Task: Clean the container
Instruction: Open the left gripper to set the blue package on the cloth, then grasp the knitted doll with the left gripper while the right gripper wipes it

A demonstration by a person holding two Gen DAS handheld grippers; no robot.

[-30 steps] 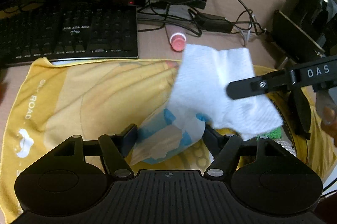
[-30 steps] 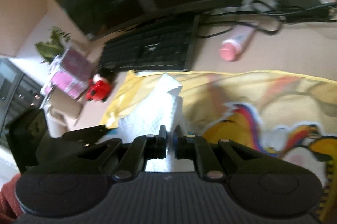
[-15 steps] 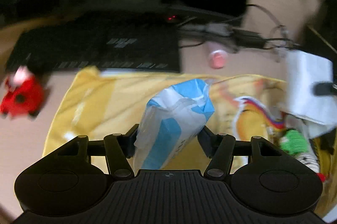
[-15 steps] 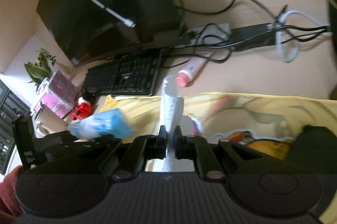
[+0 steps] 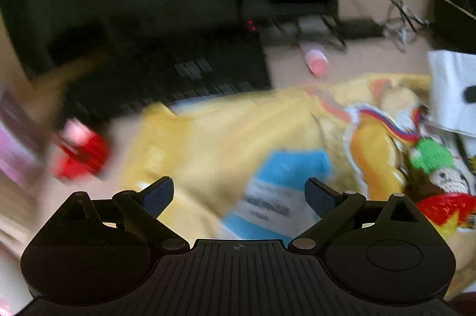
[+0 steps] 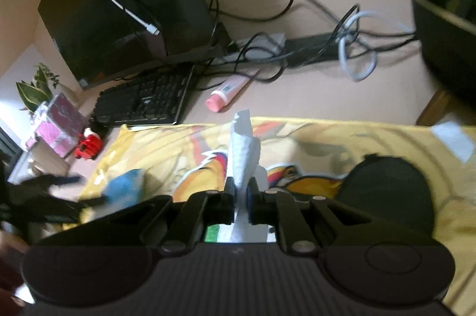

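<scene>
My right claw (image 6: 239, 195) pinches the tissue (image 6: 242, 155); my left claw (image 5: 239, 194) is spread over the tissue pack (image 5: 279, 194). The black container (image 6: 386, 194), blurred, seems unsteadied and may slide when wiped.

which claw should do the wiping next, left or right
Right, I'd say. The right claw is shut on the white tissue, ready to wipe. The left claw is open and empty, with the blue tissue pack lying on the yellow cloth.
</scene>
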